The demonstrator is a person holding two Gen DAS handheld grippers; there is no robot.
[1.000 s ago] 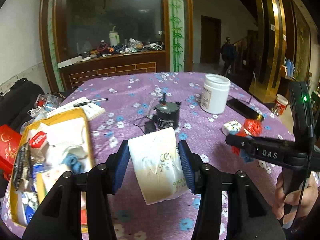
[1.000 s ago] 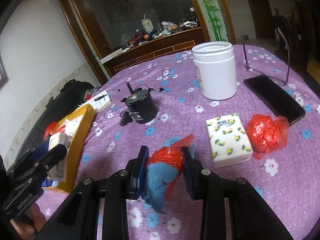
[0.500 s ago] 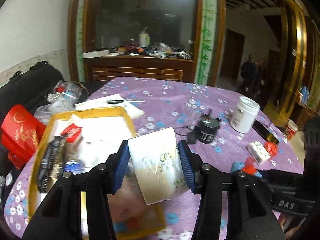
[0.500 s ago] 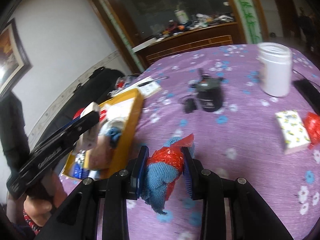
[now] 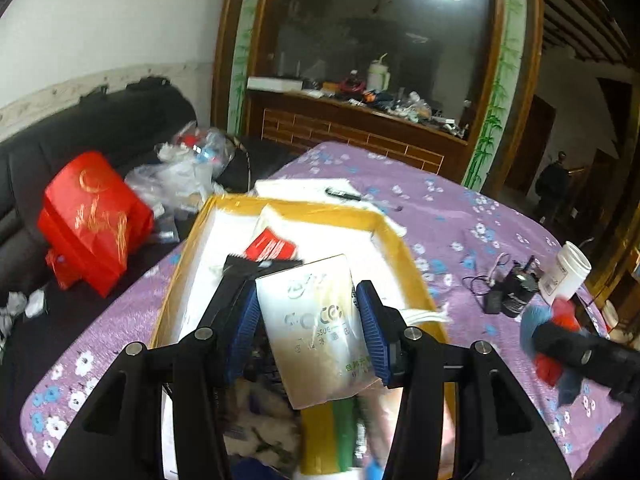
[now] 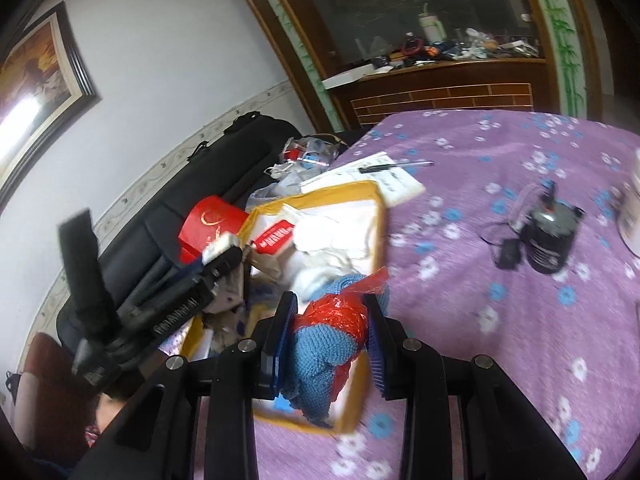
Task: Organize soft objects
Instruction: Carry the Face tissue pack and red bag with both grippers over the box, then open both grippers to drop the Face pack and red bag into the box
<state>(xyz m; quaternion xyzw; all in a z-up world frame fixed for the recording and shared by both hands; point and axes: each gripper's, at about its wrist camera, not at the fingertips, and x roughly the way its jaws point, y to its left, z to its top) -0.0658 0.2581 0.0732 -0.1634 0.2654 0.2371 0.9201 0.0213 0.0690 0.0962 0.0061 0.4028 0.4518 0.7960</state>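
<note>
My left gripper (image 5: 308, 320) is shut on a white tissue pack (image 5: 320, 352) and holds it above the near half of a yellow box (image 5: 404, 248) full of soft packets and cloths. My right gripper (image 6: 330, 322) is shut on a blue knitted bundle wrapped in red netting (image 6: 332, 340). It hangs over the near right corner of the yellow box (image 6: 382, 216). In the right wrist view the left gripper (image 6: 230, 258) comes in from the left over the box. In the left wrist view the right gripper (image 5: 540, 338) shows at the right edge with its bundle.
The purple flowered tablecloth (image 6: 500, 148) also carries a black motor with a cable (image 6: 548, 240), a white jar (image 5: 566, 272) and papers with a pen (image 6: 384, 172) behind the box. A red bag (image 5: 92, 220) and plastic bags lie on the black sofa to the left.
Both grippers have swung left from the middle of the table to above the yellow box, each still holding its thing. The small tissue box and red ball have left the right wrist view.
</note>
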